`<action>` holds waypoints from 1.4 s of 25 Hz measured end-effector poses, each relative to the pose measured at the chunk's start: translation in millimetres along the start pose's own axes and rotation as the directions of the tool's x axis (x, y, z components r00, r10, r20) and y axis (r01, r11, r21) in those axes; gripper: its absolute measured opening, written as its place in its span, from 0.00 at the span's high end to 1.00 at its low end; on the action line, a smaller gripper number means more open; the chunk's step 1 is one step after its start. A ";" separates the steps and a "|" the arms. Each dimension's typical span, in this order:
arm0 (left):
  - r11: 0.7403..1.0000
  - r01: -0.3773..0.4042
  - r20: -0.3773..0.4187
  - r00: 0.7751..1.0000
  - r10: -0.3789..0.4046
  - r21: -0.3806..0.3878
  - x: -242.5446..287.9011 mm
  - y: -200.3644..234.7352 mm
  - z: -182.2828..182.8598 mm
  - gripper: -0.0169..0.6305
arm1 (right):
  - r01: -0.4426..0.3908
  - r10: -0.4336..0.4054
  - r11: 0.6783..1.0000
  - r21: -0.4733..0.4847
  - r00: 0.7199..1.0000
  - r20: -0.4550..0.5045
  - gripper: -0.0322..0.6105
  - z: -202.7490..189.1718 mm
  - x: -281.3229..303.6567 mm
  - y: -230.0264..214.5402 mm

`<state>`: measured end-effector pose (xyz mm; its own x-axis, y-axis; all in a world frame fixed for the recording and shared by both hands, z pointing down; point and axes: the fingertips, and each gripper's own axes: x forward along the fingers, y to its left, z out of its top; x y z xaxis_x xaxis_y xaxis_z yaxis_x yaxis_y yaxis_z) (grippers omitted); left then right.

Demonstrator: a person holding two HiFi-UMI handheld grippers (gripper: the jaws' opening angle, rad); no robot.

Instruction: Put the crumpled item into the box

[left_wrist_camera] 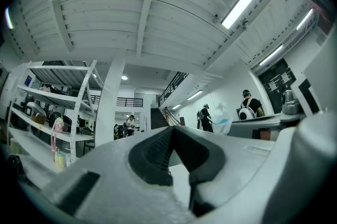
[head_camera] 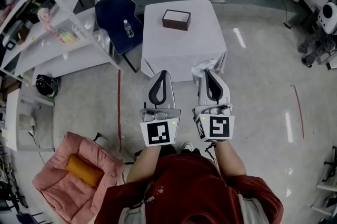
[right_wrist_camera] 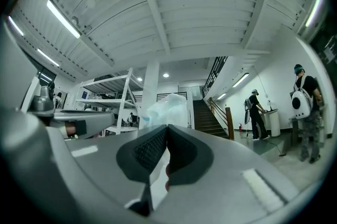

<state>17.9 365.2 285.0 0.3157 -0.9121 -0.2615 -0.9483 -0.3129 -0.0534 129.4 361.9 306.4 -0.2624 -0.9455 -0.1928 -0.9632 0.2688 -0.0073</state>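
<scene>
Crumpled item (head_camera: 201,68), pale and filmy, sticks out past the closed fingers of the right gripper (head_camera: 210,74), low centre of the head view, over the near edge of the tabletop (head_camera: 184,52). The left gripper (head_camera: 164,75) hangs just beside it, fingers shut on nothing, probably only idling out of the way. The box (head_camera: 176,19) sits open-topped near the tabletop's far edge, upper centre, with bare cloth all round, so a straight reach forward looks free. A chair (head_camera: 117,15) stands off the left side.
</scene>
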 end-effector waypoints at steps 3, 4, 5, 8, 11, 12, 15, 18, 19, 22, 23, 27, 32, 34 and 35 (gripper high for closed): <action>1.000 -0.001 -0.011 1.000 0.001 -0.006 1.5 -5.8 -4.3 0.97 | 0.008 -0.008 1.000 0.028 1.000 -0.012 0.94 -6.7 -2.0 -10.0; 1.000 0.002 -0.014 1.000 -0.002 -0.003 3.3 -6.4 -5.7 0.97 | 0.013 -0.013 0.999 0.033 1.000 -0.010 0.94 -7.8 -1.4 -12.3; 1.000 0.004 -0.013 1.000 -0.004 -0.001 6.0 -6.7 -6.8 0.97 | 0.017 -0.017 0.999 0.033 1.000 -0.005 0.94 -8.3 0.0 -14.6; 1.000 0.008 -0.002 1.000 -0.008 -0.006 16.0 -5.1 -9.2 0.97 | 0.018 -0.018 1.000 0.016 1.000 0.000 0.94 -10.8 8.5 -19.1; 1.000 0.017 0.002 1.000 -0.017 -0.013 28.8 4.5 -14.0 0.97 | 0.022 -0.022 1.000 0.013 1.000 -0.008 0.94 -16.4 26.4 -18.3; 1.000 0.019 0.001 1.000 -0.019 -0.016 34.2 9.8 -16.2 0.97 | 0.022 -0.022 1.000 0.009 1.000 -0.009 0.94 -17.7 34.3 -16.4; 0.999 0.020 0.004 1.000 -0.020 -0.027 53.8 30.0 -23.0 0.97 | 0.011 -0.012 1.000 -0.020 1.000 -0.007 0.94 -20.4 61.8 -7.9; 0.999 0.024 0.010 1.000 -0.024 -0.031 75.4 51.2 -28.5 0.97 | 0.009 -0.009 1.000 -0.026 1.000 -0.012 0.94 -26.1 92.5 -2.0; 0.999 0.028 0.010 1.000 -0.028 -0.030 83.1 58.1 -30.0 0.97 | 0.011 -0.011 1.000 -0.024 1.000 -0.015 0.94 -27.9 103.5 -1.0; 0.999 0.032 0.007 0.999 -0.032 -0.037 106.0 82.4 -34.9 0.97 | 0.011 -0.011 0.999 -0.030 1.000 -0.019 0.94 -31.7 136.9 5.7; 0.999 0.032 0.006 0.999 -0.032 -0.041 113.2 91.6 -36.8 0.97 | 0.011 -0.012 0.999 -0.036 1.000 -0.022 0.94 -33.3 147.2 9.1; 0.998 0.040 0.010 0.999 -0.040 -0.055 143.9 125.6 -43.2 0.97 | 0.021 -0.023 0.998 -0.052 0.999 -0.037 0.94 -39.9 190.5 17.8; 0.996 0.060 0.004 0.998 -0.060 -0.072 179.7 159.1 -55.3 0.97 | 0.040 -0.044 0.997 -0.061 0.997 -0.057 0.94 -51.3 238.7 24.3; 0.994 0.067 0.001 0.998 -0.067 -0.081 193.5 172.6 -59.5 0.97 | 0.050 -0.054 0.997 -0.062 0.997 -0.060 0.94 -54.8 257.0 28.0; 0.994 0.071 0.000 0.997 -0.071 -0.084 199.6 179.2 -61.3 0.97 | 0.055 -0.058 0.997 -0.062 0.996 -0.061 0.94 -56.5 265.4 30.4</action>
<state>-86.9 110.8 282.3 0.3822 -0.8876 -0.2572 -0.9174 -0.3978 0.0094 27.2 108.8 310.5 -0.2089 -0.9691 -0.1313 -0.9778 0.2049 0.0433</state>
